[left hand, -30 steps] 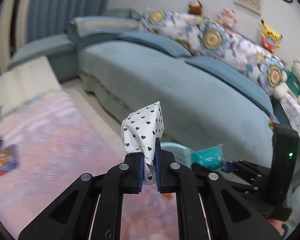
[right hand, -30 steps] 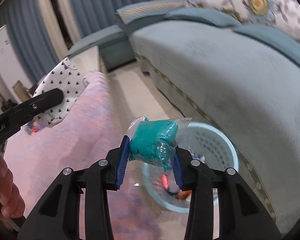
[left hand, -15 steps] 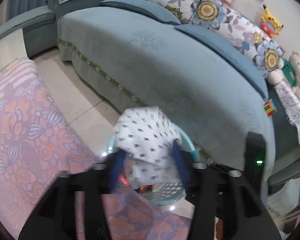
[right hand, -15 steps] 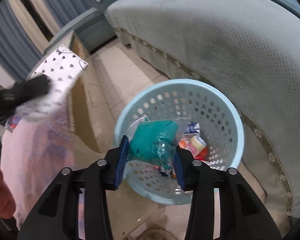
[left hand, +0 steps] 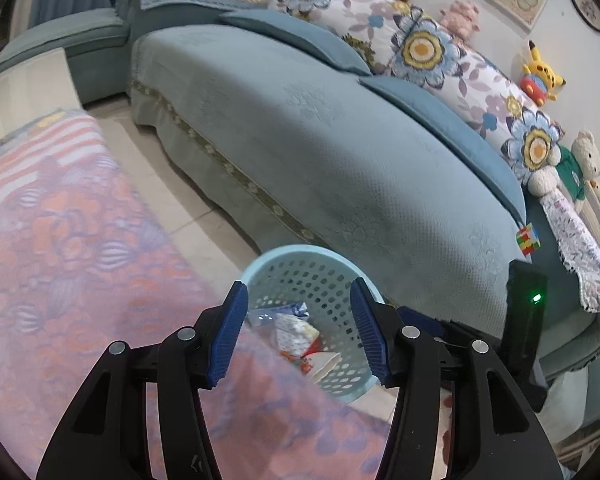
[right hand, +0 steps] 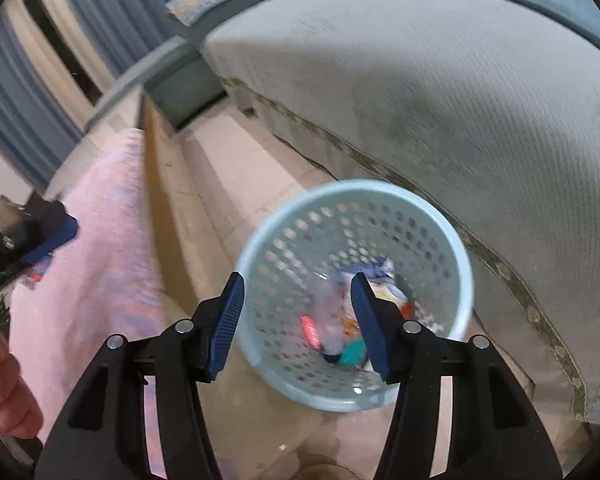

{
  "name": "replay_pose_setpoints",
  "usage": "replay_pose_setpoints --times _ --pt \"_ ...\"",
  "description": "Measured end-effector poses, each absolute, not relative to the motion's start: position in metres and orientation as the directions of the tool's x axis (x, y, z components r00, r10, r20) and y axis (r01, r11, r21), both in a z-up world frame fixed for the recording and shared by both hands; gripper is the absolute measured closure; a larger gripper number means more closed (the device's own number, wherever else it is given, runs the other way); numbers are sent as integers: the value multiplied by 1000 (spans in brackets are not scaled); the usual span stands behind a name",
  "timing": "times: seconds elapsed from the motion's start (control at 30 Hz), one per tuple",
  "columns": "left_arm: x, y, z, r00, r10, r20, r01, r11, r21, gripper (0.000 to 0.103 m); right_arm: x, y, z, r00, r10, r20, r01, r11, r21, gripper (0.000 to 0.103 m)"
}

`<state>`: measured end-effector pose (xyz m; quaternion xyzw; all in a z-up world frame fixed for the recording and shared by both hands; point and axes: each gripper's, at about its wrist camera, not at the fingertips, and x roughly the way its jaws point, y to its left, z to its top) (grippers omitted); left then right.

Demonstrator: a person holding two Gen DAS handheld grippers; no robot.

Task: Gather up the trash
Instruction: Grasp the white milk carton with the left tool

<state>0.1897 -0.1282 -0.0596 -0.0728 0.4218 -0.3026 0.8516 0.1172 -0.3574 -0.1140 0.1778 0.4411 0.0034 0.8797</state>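
Note:
A light blue perforated basket [left hand: 260, 264] stands on the floor between the table and the sofa; it also shows in the right wrist view [right hand: 456, 240]. Several wrappers lie in it [left hand: 296, 332], among them the teal packet [right hand: 352, 356]. My left gripper [left hand: 298, 332] is open and empty above the table edge, in front of the basket. My right gripper [right hand: 298, 324] is open and empty right above the basket. The left gripper's blue pad [right hand: 52, 240] shows at the left of the right wrist view.
A table with a pink floral cloth [left hand: 60, 260] lies to the left; its edge [right hand: 156, 216] is close to the basket. A blue-grey sofa [left hand: 340, 152] with cushions and plush toys [left hand: 540, 76] runs behind the basket. Tiled floor [right hand: 228, 160] lies between.
Both grippers have opened. The heart-patterned paper left the left gripper and the teal packet left the right one; the packet now lies in the basket. Both views tilted down over the basket.

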Motion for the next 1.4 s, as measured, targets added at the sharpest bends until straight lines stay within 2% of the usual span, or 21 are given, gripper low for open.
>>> replay_pose_setpoints --times 0.1,0.23,0.4,0.5,0.63,0.7,0.8,0.97,1.17,1.2,1.23,1.3,1.4 --pt "182 -96 -43 518 -559 -648 430 824 -368 47 118 -329 -85 656 197 -728 70 945 319 51" --pt "167 -29 -18 633 -478 -609 361 878 -314 46 125 -273 -47 693 278 -666 -72 945 319 51" --pt "161 68 4 740 -346 -577 203 932 -299 39 141 -194 -25 675 382 -631 -236 922 306 51" --pt "165 130 5 778 -233 -584 77 957 -279 32 156 -149 -24 649 426 -630 -304 905 298 51" --pt "180 189 -9 764 -163 -624 -12 964 -266 30 172 -91 -31 594 491 -637 -395 868 301 51" --pt "189 206 -20 745 -141 -652 -36 968 -250 26 180 -73 -38 573 505 -645 -414 858 304 51" --pt "209 224 -43 708 -100 -699 -71 975 -211 26 192 -43 -51 543 515 -664 -442 847 296 57" --pt "238 236 -75 645 -68 -761 -100 980 -172 26 208 -6 -74 496 504 -707 -483 837 258 57" --pt "260 242 -97 612 -80 -787 -121 974 -193 28 229 22 -92 458 488 -743 -508 830 231 57" --pt "261 241 -97 613 -78 -786 -120 974 -190 29 233 27 -96 449 485 -750 -508 829 232 57" --pt "263 241 -97 610 -69 -790 -121 976 -179 37 236 30 -98 443 484 -755 -507 829 234 57" --pt "263 240 -96 610 -48 -791 -126 980 -156 44 242 35 -102 428 482 -765 -503 830 242 57" --pt "255 245 -96 604 -45 -796 -138 977 -160 44 243 43 -104 412 489 -769 -515 821 246 57"
